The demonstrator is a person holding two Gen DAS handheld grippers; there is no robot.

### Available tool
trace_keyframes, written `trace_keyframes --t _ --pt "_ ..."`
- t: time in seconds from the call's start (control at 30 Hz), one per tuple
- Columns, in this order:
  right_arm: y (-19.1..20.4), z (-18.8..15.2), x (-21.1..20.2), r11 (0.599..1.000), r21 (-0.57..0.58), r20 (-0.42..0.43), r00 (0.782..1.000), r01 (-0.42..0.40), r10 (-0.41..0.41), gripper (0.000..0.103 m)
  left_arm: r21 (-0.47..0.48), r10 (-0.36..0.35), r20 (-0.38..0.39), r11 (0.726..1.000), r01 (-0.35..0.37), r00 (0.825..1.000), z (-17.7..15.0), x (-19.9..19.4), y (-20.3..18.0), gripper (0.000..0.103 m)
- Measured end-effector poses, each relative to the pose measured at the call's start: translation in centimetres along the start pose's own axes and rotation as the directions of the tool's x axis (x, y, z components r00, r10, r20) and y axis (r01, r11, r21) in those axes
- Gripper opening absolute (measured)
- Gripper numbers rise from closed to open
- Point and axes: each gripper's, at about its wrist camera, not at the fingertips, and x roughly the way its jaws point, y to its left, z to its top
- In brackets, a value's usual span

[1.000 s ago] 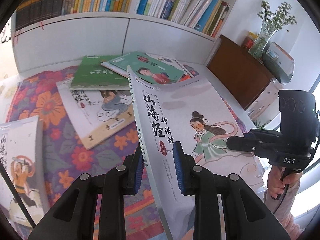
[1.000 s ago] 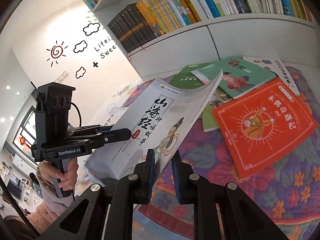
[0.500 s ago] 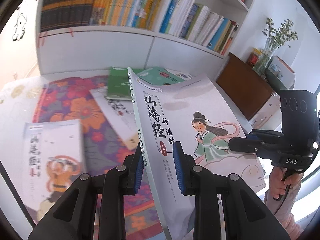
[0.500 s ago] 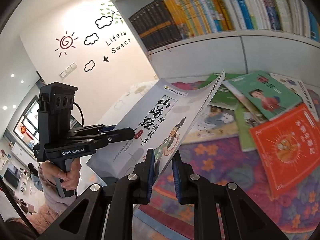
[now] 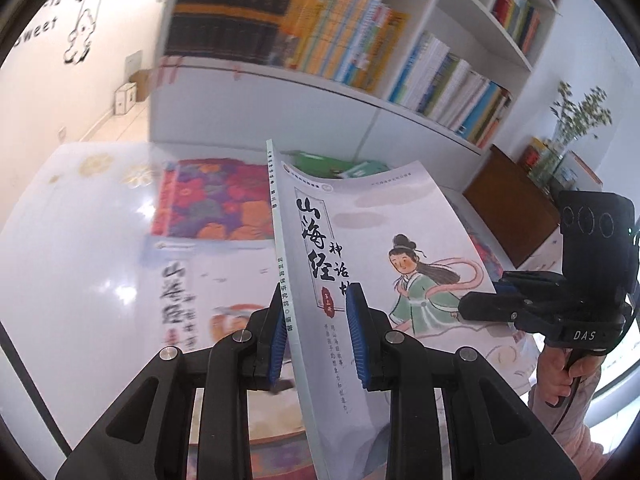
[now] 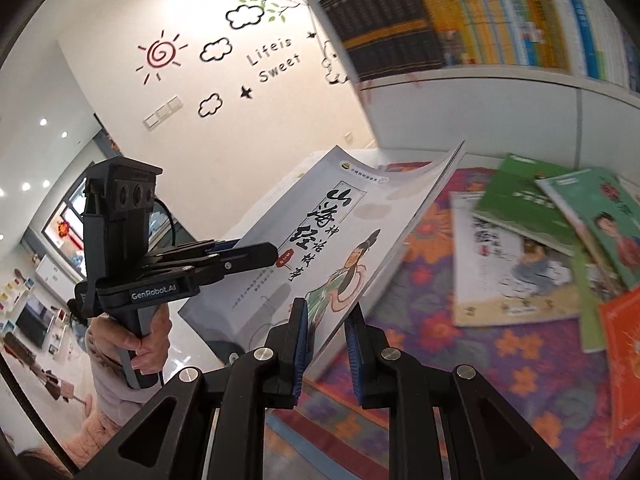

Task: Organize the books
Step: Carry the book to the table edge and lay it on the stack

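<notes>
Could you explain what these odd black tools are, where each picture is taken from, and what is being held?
There is no robot here: a person holds a handheld two-finger gripper in each hand, and each gripper carries a wide-angle camera looking forward along its fingers. One picture comes from the left gripper, the other from the right gripper, so each also shows the other tool from the side. Both are shut on the same pale storybook, the left near the spine, the right on the opposite edge, holding it in the air. Below is a white table with a flowered cloth. On the table lie more books: a similar pale one, green ones and an orange one. Behind stands a full bookshelf.
</notes>
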Motion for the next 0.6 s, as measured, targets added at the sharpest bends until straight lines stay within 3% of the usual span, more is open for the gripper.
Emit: trace_keyframes --t 0.37,0.6 --pt "1.3 0.7 8.1 1.000 0.022 -0.081 0.997 -0.013 0.015 0.018 -0.023 0.040 -0.019 0.999 -0.041 0.999 -1.3 0.8 6.0 0.025" --pt "0.5 0.4 11.6 0.999 0.043 -0.094 0.996 -0.002 0.006 0.018 -0.035 0.026 -0.034 0.999 -0.027 0.999 -2.8 2.2 9.1 0.025"
